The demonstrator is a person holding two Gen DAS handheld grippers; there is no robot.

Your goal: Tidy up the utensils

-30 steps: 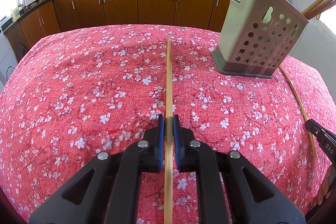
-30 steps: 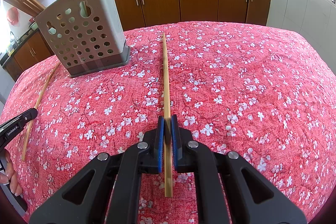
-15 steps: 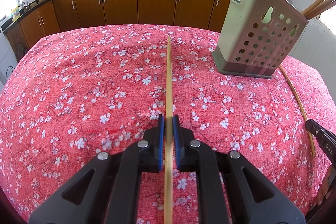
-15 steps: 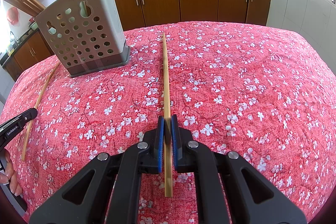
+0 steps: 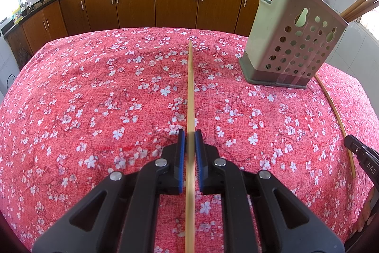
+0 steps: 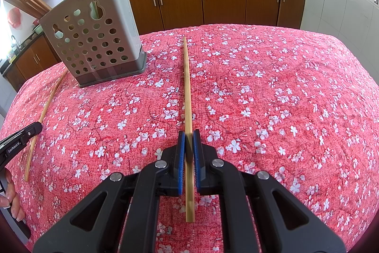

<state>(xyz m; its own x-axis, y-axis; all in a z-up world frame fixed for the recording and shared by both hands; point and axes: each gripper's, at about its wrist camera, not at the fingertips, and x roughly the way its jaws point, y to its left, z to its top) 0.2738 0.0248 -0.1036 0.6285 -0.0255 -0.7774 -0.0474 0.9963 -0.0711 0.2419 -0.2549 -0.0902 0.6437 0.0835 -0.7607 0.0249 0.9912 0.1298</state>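
A red flowered cloth (image 5: 83, 98) covers the counter in a kitchen with brown cabinets (image 5: 177, 1) behind. On the left, the left tongs (image 5: 190, 141) are clamped on a bamboo chopstick (image 5: 191, 87), which runs straight ahead between the blue pads (image 5: 181, 158) and points down toward the cloth. Ahead and to the right of it stands a pale perforated utensil holder (image 5: 293, 44), already holding several chopsticks upright or leaning.

On the far side of the holder, the right tongs (image 6: 188, 141) are closed on a second chopstick (image 6: 187, 87), gripped nearer its blunt rear end; the holder (image 6: 94, 39) sits ahead and to their left. In this view the left tongs' chopstick (image 6: 45, 110) shows at the left edge. Part of a hand (image 6: 10, 198) shows at the lower left.

The step in hand appears to be carrying both sticks to the holder. To do it well, each stick likely needs lifting clear of the cloth, tipping near upright, and lowering tip first into the open top, one hand at a time so the tongs do not collide. The grip should stay firm until the tip is inside, since a thin stick can pivot between flat pads, and the light holder could tip if its rim is knocked.
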